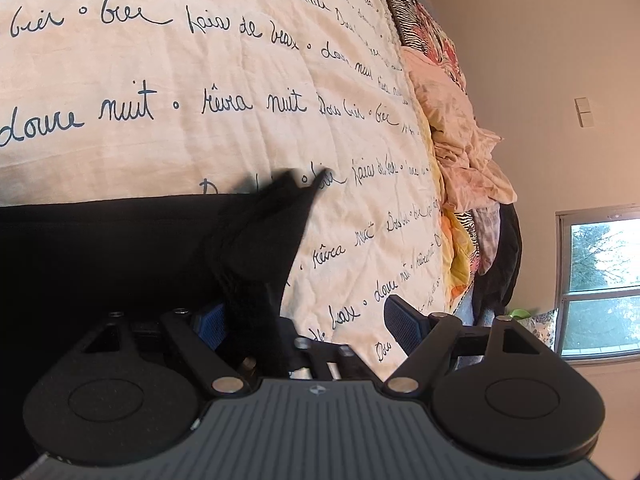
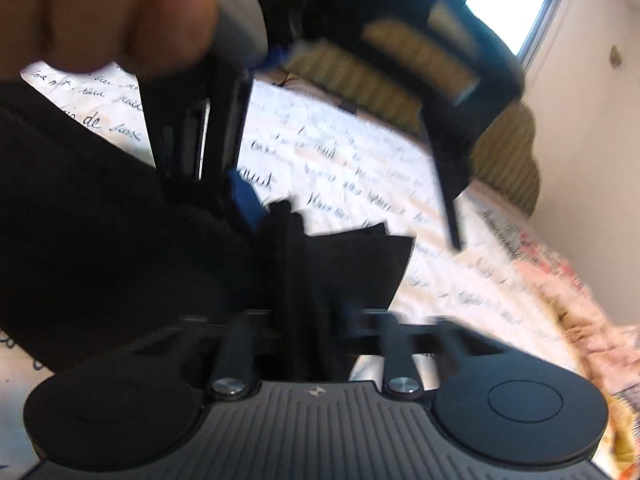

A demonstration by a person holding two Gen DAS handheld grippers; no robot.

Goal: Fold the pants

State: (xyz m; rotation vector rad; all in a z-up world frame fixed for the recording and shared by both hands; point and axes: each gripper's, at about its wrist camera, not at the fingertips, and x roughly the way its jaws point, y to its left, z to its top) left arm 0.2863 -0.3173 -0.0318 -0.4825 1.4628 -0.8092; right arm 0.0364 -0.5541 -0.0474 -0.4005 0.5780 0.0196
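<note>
The black pants (image 1: 120,248) bunch against my left gripper (image 1: 308,320), its fingers spread apart over the quilt (image 1: 200,80), while my right gripper's (image 2: 316,304) blurred fingers I cannot tell

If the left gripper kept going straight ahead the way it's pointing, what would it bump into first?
Probably the black pants, bunched right between the left gripper's open fingers. Beyond them lies the cream bedspread with writing; depth is hard to judge.
</note>
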